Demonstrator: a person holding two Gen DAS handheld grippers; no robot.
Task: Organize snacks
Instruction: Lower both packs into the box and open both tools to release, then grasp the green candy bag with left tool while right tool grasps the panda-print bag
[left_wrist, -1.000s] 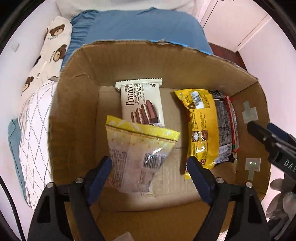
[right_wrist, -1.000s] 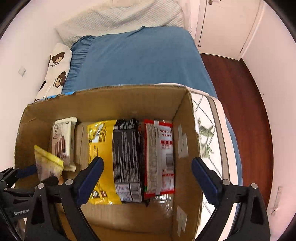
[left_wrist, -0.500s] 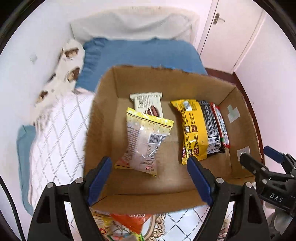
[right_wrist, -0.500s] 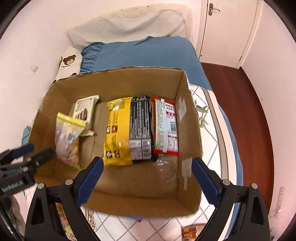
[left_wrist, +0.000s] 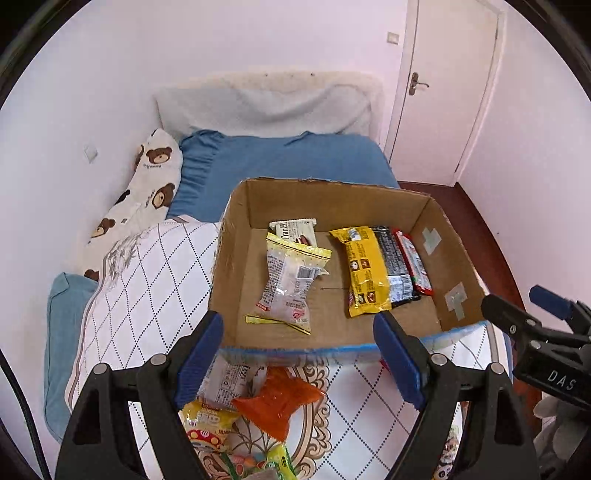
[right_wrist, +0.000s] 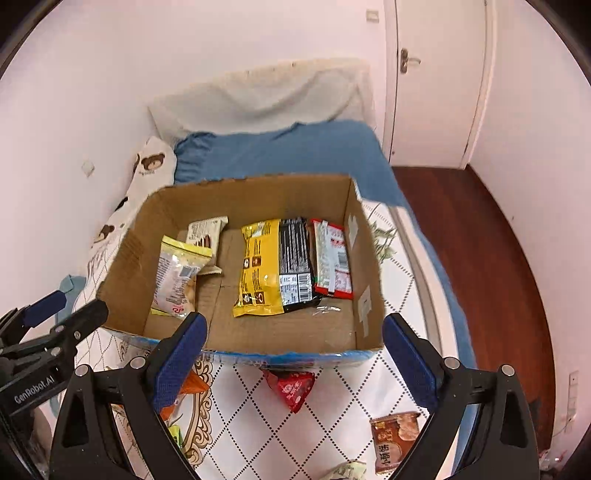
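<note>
A cardboard box (left_wrist: 456, 254) (right_wrist: 125, 254) stands on the bed. In it lie a clear yellow-edged packet (left_wrist: 290, 284) (right_wrist: 177, 275), a white Franzzi wafer pack (left_wrist: 295, 230) (right_wrist: 203, 230), a yellow pack (left_wrist: 364, 271) (right_wrist: 258, 267), a black pack (left_wrist: 395, 262) (right_wrist: 293, 258) and a red pack (left_wrist: 412, 260) (right_wrist: 330, 258). My left gripper (left_wrist: 299, 350) is open and empty, above the box's near edge. My right gripper (right_wrist: 295, 354) is open and empty, also at the near edge. Loose snacks lie before the box: an orange bag (left_wrist: 280, 402), a red packet (right_wrist: 291, 389), a brown packet (right_wrist: 393, 439).
The box sits on a white diamond-pattern quilt (left_wrist: 147, 280) over a blue sheet (left_wrist: 288, 158). A bear-print pillow (left_wrist: 147, 188) lies at left by the wall. A white door (right_wrist: 436, 81) and a wood floor (right_wrist: 476, 258) are at right. More packets (left_wrist: 207, 424) lie near my left fingers.
Both grippers have pulled back and up out of the box. The clear yellow-edged packet, which stood between my left fingers, now lies on the box floor.
</note>
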